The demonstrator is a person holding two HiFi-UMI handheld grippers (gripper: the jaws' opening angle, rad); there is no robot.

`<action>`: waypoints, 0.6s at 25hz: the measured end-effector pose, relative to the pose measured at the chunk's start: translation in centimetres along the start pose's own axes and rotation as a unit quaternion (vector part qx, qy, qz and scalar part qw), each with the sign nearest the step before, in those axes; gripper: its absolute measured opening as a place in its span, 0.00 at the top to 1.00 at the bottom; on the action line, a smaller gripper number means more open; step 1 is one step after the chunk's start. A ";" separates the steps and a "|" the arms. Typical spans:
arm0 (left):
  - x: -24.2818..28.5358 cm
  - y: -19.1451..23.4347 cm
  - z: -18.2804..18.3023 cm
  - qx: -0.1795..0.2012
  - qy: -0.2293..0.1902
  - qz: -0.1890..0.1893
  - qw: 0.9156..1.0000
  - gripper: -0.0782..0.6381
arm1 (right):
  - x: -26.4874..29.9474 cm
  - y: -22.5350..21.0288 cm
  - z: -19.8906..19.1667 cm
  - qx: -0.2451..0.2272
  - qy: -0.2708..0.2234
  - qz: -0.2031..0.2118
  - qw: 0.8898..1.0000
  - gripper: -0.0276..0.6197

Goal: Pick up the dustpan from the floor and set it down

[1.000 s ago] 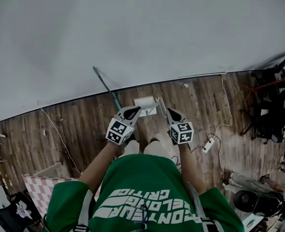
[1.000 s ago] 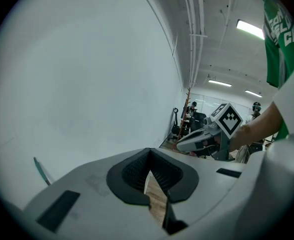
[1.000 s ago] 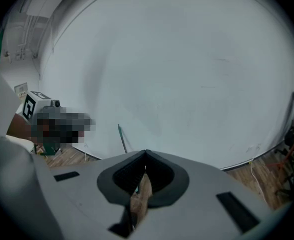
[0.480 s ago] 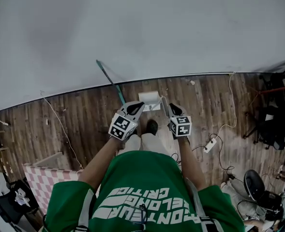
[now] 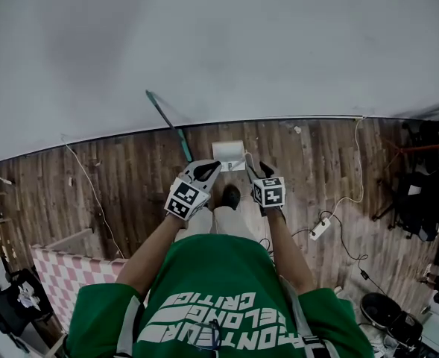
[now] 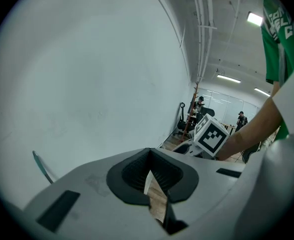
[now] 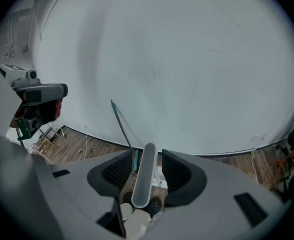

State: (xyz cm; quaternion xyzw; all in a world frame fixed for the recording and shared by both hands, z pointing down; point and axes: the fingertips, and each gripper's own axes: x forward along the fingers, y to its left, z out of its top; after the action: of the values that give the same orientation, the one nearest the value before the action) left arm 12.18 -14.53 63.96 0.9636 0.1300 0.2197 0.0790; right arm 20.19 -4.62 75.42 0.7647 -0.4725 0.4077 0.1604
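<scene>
The white dustpan [image 5: 229, 155] rests on the wooden floor close to the wall, and its long pale handle [image 5: 249, 162] rises toward me. My right gripper [image 5: 258, 171] is around that handle. In the right gripper view the handle [image 7: 144, 176] stands between the opening jaws of the right gripper [image 7: 146, 166], with a gap on each side. My left gripper [image 5: 206, 170] hovers just left of the pan, holding nothing. In the left gripper view the left gripper [image 6: 149, 176] has its fingertips together.
A green broom stick [image 5: 167, 121] leans on the white wall left of the dustpan. My shoe [image 5: 232, 196] is just behind the pan. A power strip [image 5: 320, 228] with cables lies to the right, black stands [image 5: 420, 192] at far right, a pink checkered mat [image 5: 59, 282] at lower left.
The right gripper has sunk toward the floor with the dustpan handle. The pan now lies nearer the wall. The left gripper has barely shifted.
</scene>
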 end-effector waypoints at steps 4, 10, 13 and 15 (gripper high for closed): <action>0.6 -0.2 0.1 0.001 0.004 0.002 1.000 0.89 | 1.4 -0.4 -0.7 -0.006 0.023 0.003 1.000 0.66; 0.7 0.0 -0.2 -0.006 0.009 0.008 1.000 0.89 | 3.7 -0.5 -1.3 -0.012 0.053 -0.003 0.999 0.65; 0.8 0.1 -0.6 -0.008 0.013 0.007 1.000 0.89 | 4.9 -0.6 -1.8 -0.009 0.067 -0.008 0.998 0.65; 0.8 0.3 -0.9 -0.011 0.014 0.010 1.000 0.89 | 5.5 -0.6 -2.2 -0.010 0.077 -0.012 0.997 0.65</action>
State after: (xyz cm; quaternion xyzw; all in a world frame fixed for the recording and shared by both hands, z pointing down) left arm 12.57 -14.52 65.19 0.9607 0.1189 0.2356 0.0855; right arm 20.88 -6.25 81.11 0.7351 -0.4534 0.4588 0.2084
